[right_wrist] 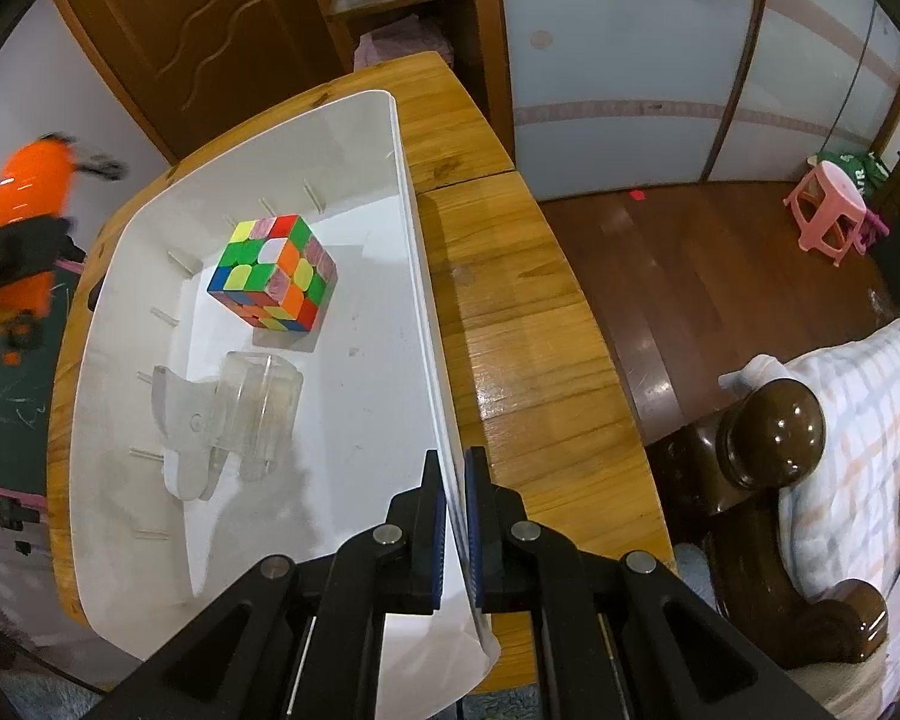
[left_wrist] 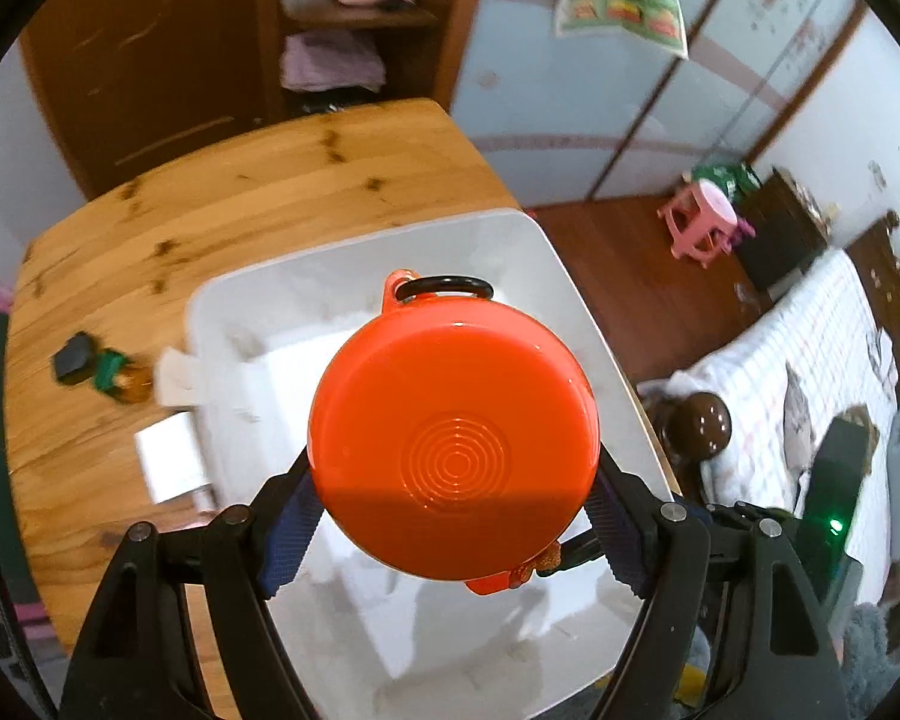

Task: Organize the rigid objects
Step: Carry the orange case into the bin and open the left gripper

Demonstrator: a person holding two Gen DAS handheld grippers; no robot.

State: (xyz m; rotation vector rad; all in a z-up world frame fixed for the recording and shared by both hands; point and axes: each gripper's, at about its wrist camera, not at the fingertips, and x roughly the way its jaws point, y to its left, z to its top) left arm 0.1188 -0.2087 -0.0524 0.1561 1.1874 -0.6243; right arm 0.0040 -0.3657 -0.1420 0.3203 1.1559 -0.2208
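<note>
My left gripper (left_wrist: 453, 480) is shut on a round orange bottle (left_wrist: 450, 450) with a black ring at its far end, and holds it in the air above the white plastic bin (left_wrist: 510, 240). In the right wrist view the orange bottle (right_wrist: 27, 222) shows blurred at the far left, beyond the bin's left wall. My right gripper (right_wrist: 455, 516) is shut on the bin's right wall (right_wrist: 414, 228). A colourful puzzle cube (right_wrist: 273, 273) and a clear plastic holder (right_wrist: 234, 414) lie on the bin's floor.
The bin stands on a wooden table (left_wrist: 210, 192). Left of the bin lie a small dark block (left_wrist: 75, 357), a green-capped amber bottle (left_wrist: 120, 375) and a white box (left_wrist: 171, 462). To the right are a wood floor, a pink stool (right_wrist: 828, 210) and a bed (right_wrist: 858, 450).
</note>
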